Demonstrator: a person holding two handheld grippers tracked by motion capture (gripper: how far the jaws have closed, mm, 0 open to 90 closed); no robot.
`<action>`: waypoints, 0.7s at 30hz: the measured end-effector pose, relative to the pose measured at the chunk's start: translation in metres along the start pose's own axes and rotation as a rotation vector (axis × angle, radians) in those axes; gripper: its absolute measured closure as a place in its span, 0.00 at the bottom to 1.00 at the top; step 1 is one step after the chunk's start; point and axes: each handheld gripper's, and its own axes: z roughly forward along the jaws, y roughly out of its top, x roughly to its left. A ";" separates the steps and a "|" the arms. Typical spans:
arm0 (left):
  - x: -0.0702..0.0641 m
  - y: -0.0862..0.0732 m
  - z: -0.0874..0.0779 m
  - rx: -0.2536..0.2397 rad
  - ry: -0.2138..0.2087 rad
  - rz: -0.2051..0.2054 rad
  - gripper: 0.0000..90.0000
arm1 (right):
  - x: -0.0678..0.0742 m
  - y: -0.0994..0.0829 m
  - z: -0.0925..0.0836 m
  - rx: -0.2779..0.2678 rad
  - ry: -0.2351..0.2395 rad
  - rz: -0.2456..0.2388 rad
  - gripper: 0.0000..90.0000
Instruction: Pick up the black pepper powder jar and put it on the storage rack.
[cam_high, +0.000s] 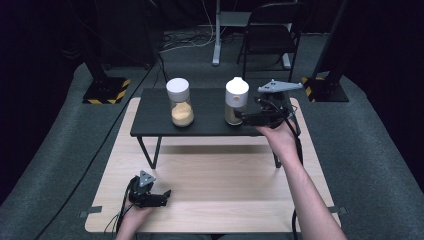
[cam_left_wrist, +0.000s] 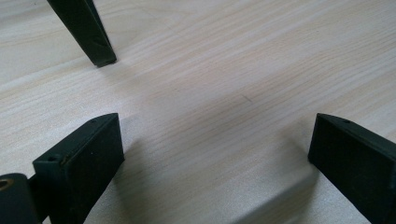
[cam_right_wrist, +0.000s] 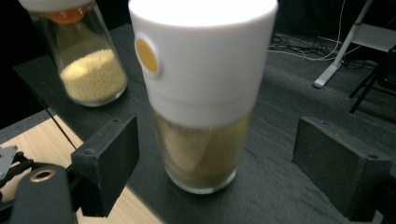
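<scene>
Two glass jars with white lids stand on a small black table (cam_high: 150, 125). The left jar (cam_high: 180, 102) (cam_right_wrist: 86, 58) holds yellow grains. The right jar (cam_high: 236, 101) (cam_right_wrist: 203, 93) has a tall white cap with a yellow dot and tan contents. My right gripper (cam_high: 241, 117) (cam_right_wrist: 215, 163) is open, its jaws on either side of the right jar's glass base, not touching it. My left gripper (cam_high: 162, 196) (cam_left_wrist: 215, 158) is open and low over the light wooden board (cam_high: 220, 180) (cam_left_wrist: 224, 84), with nothing between its jaws.
A black table leg (cam_left_wrist: 88, 32) stands just ahead of the left gripper. The wooden board lies on grey carpet. Behind the table are a black chair (cam_high: 272, 35), a white stand (cam_high: 216, 35), cables and black posts with striped bases (cam_high: 105, 90).
</scene>
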 end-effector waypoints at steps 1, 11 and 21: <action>0.000 0.000 0.000 0.000 0.000 0.000 0.03 | 0.000 -0.002 -0.002 0.001 0.000 0.000 0.15; 0.000 0.000 0.000 0.000 0.001 0.000 0.03 | -0.006 -0.028 -0.023 -0.012 0.009 0.014 0.15; -0.002 0.000 0.000 0.000 0.006 -0.002 0.03 | -0.010 -0.057 -0.041 -0.031 0.020 0.030 0.14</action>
